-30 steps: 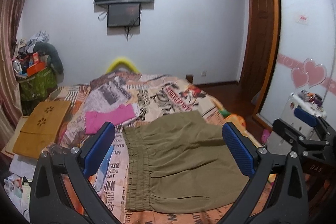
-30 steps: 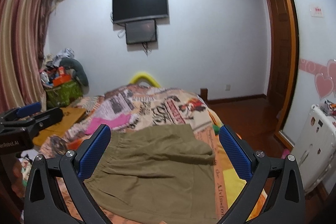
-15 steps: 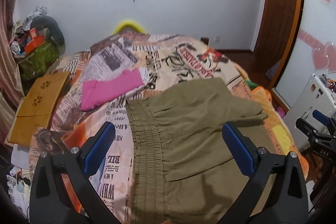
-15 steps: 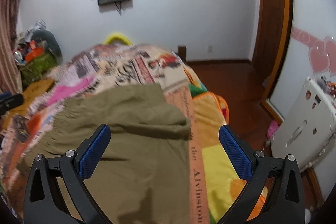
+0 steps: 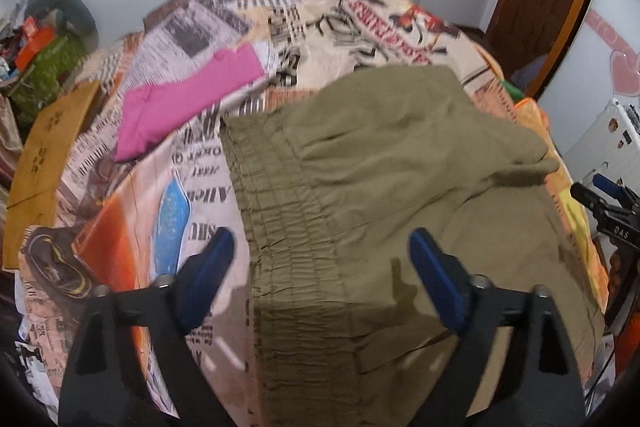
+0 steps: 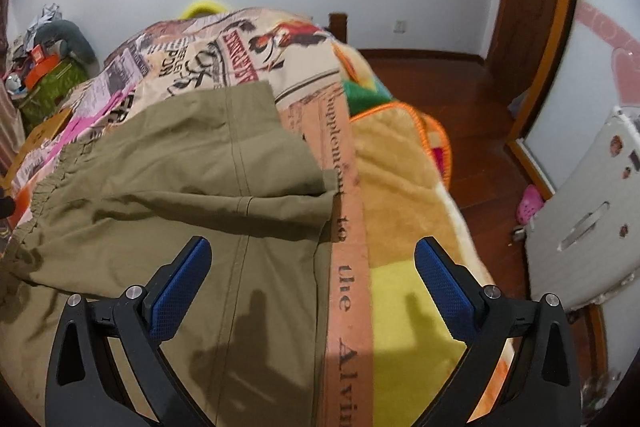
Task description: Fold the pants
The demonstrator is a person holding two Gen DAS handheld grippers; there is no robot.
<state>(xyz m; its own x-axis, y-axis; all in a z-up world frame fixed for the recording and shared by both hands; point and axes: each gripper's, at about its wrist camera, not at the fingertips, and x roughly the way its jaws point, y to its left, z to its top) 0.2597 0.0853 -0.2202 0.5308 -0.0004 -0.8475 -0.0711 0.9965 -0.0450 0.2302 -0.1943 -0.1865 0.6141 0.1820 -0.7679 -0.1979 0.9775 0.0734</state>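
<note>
Olive-green pants (image 5: 380, 179) lie spread on the bed, elastic waistband (image 5: 280, 227) to the left and one leg folded over the other. My left gripper (image 5: 320, 267) is open and empty, hovering just above the waistband end. In the right wrist view the pants (image 6: 180, 187) fill the left half. My right gripper (image 6: 312, 267) is open and empty above the pants' right edge, its shadow on the cloth. The right gripper also shows at the left wrist view's right edge (image 5: 608, 211).
The bed has a newspaper-print cover (image 5: 320, 15) and a yellow-orange blanket (image 6: 408, 227). A pink garment (image 5: 188, 99) lies left of the pants. A wooden board (image 5: 44, 147), cluttered green bin (image 5: 44, 63), white cabinet (image 6: 588, 227), wooden floor and door (image 6: 528, 27) surround the bed.
Both grippers have tilted down and moved closer to the pants on the bed. Both stay open. The pants have not moved.
</note>
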